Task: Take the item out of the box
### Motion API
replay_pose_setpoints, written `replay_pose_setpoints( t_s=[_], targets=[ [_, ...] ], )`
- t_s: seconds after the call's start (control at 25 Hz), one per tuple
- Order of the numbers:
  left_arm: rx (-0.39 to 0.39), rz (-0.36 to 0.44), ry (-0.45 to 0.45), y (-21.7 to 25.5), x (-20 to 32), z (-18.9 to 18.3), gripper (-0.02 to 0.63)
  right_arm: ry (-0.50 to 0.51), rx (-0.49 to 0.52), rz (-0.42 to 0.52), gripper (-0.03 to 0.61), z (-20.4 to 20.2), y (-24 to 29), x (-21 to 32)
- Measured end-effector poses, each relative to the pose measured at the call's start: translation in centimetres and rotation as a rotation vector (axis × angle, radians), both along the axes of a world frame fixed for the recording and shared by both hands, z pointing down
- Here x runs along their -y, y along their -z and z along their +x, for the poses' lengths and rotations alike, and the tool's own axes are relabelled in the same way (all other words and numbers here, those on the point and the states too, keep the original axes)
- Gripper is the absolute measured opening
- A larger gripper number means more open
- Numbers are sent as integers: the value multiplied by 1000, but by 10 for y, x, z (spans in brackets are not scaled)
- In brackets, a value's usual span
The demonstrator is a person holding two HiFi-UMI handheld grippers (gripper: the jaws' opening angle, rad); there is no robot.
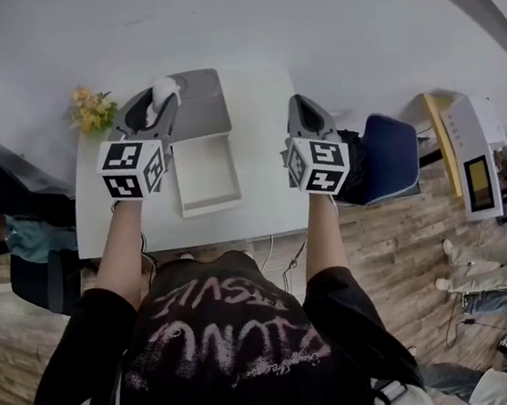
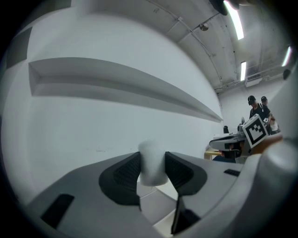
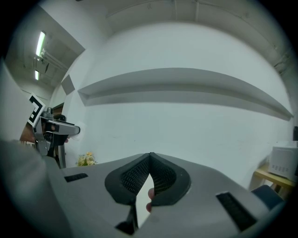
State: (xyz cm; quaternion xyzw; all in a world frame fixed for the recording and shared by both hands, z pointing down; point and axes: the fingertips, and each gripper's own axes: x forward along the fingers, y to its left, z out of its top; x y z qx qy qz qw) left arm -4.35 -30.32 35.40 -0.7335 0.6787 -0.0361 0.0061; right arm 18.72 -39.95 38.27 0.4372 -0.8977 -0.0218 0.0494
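The white, rounded, soft-looking item [image 1: 164, 90] is raised above the table, and my left gripper [image 1: 161, 96] is shut on it. In the left gripper view the item [image 2: 152, 163] sits between both dark pads [image 2: 125, 173], which press its sides. Below it the open white box [image 1: 206, 177] lies on the white table [image 1: 271, 199], with its grey lid [image 1: 204, 109] flat behind it. My right gripper [image 1: 302, 105] hovers right of the box, jaws shut with nothing in them; its tips [image 3: 149, 156] meet in the right gripper view.
Yellow flowers [image 1: 91, 109] stand at the table's far left corner. A black bag [image 1: 354, 168] and a blue chair [image 1: 393, 157] sit at the table's right edge. A white appliance [image 1: 475, 156] stands farther right. People stand at the lower right.
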Motion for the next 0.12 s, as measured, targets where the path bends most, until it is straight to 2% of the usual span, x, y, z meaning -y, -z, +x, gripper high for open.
replay_pose_setpoints(
  t_s=[0.12],
  targets=[
    [1,-1,-3,-1,2,0,166,-3,1,2,9,0,0,2]
  ],
)
